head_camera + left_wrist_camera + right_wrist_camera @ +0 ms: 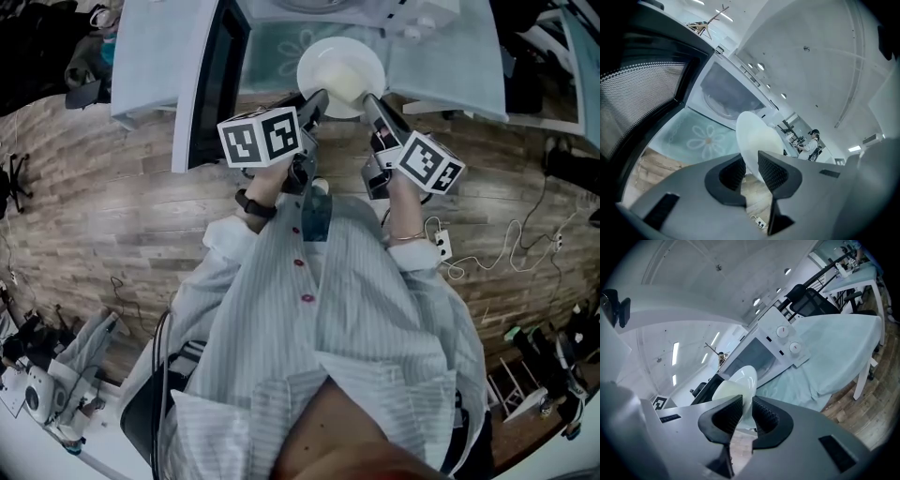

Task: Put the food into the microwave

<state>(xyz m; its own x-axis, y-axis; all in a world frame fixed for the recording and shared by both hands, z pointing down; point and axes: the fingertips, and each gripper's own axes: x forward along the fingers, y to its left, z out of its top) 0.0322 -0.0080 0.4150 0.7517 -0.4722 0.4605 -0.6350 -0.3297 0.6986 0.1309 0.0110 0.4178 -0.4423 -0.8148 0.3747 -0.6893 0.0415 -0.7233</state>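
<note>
A white plate (pixel 340 66) with a pale yellowish heap of food (pixel 354 84) hangs in front of the white microwave (pixel 314 7), over the table's front edge. My left gripper (pixel 317 101) is shut on the plate's left rim and my right gripper (pixel 368 99) is shut on its right rim. In the left gripper view the plate (pixel 757 140) stands edge-on between the pads of the left gripper (pixel 751 169), with the open microwave cavity (pixel 724 96) behind it. In the right gripper view the plate (pixel 739 383) sits between the pads of the right gripper (pixel 747 414), before the microwave (pixel 771 352).
The microwave door (pixel 216 86) swings open to the left. A light blue cloth with a flower print (pixel 281 52) covers the table. A power strip and cables (pixel 441 246) lie on the wooden floor. Black chairs (pixel 806 298) stand behind the table.
</note>
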